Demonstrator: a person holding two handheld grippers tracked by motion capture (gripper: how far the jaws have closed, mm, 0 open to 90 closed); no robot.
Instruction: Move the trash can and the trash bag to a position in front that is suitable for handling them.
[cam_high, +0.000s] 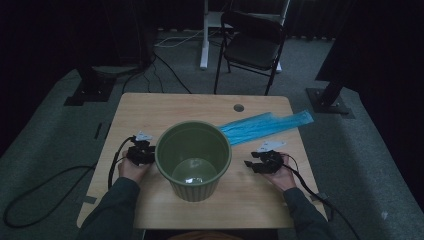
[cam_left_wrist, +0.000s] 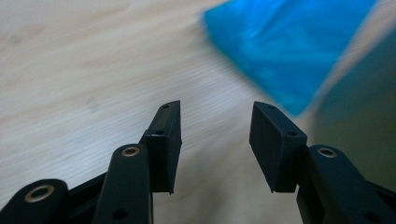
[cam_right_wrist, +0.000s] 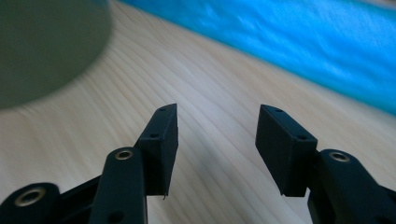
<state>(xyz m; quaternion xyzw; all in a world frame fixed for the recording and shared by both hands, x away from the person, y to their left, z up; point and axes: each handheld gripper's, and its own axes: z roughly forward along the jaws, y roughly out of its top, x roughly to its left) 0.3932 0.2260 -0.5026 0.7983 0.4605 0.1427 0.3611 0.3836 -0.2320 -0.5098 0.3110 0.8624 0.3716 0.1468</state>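
A large green ribbed pot (cam_high: 193, 159) stands upright in the middle of the wooden table (cam_high: 150, 107); inside it looks empty. A folded blue plastic bag (cam_high: 266, 124) lies flat behind and to the right of it. My left gripper (cam_high: 145, 150) rests low beside the pot's left wall, open, with nothing between its pads (cam_left_wrist: 163, 140); the blue bag (cam_left_wrist: 285, 51) and the pot's wall (cam_left_wrist: 359, 126) show ahead of it. My right gripper (cam_high: 252, 163) sits right of the pot, open and empty, its jaws over bare wood, with the pot (cam_right_wrist: 46, 51) at the left and the bag (cam_right_wrist: 289, 42) beyond.
A round cable hole (cam_high: 238, 107) is near the table's far edge. A black folding chair (cam_high: 252, 47) and white stand legs (cam_high: 205, 40) are behind the table. Black stand bases (cam_high: 92, 87) sit on the grey carpet at both sides. Cables trail from each gripper.
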